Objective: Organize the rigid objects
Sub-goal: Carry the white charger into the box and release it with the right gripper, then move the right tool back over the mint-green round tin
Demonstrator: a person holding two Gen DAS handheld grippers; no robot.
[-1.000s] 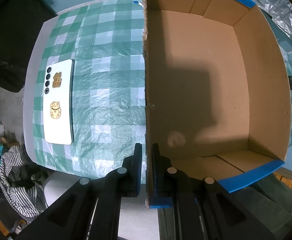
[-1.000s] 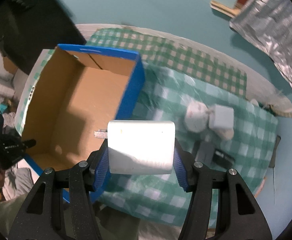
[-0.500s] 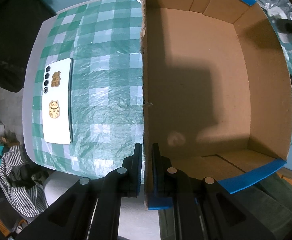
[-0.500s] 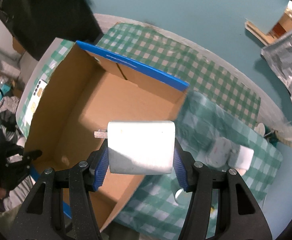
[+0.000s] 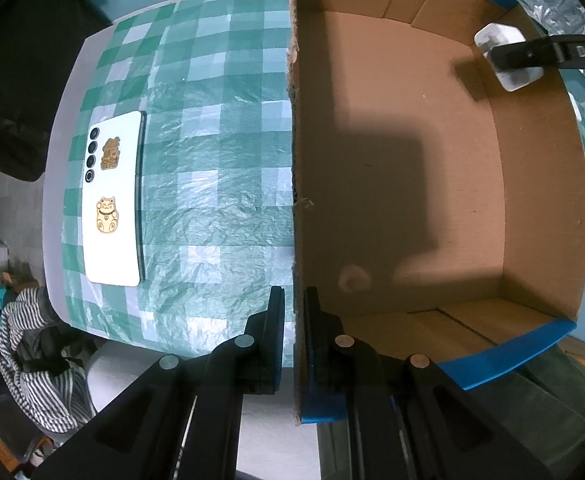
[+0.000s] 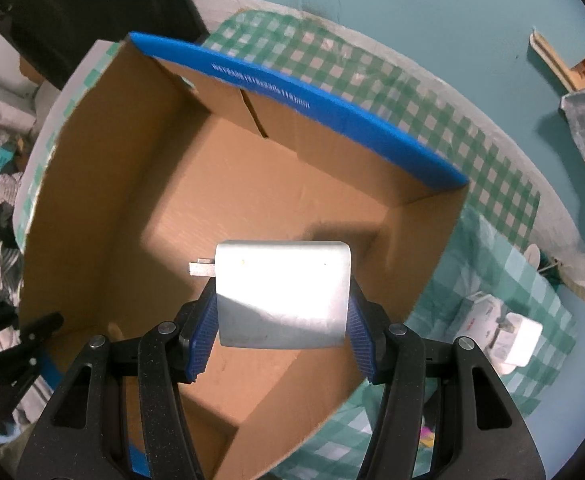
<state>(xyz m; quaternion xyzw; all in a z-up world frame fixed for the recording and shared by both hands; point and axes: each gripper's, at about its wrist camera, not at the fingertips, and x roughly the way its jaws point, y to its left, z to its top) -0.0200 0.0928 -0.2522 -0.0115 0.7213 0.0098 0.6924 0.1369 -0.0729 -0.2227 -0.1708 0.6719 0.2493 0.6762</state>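
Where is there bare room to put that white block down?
The cardboard box floor is bare, wall to wall. Open checked cloth lies between the phone and the box. It is crowded around the white adapters outside the box.

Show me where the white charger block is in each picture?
Left wrist view: the white charger sits at the upper right, over the box's far corner, partly hidden by the right gripper's dark finger.
Right wrist view: it fills the centre, pinched between the right gripper pads.
Shared landmark: the cardboard box with blue edges; the left gripper clamps its wall.
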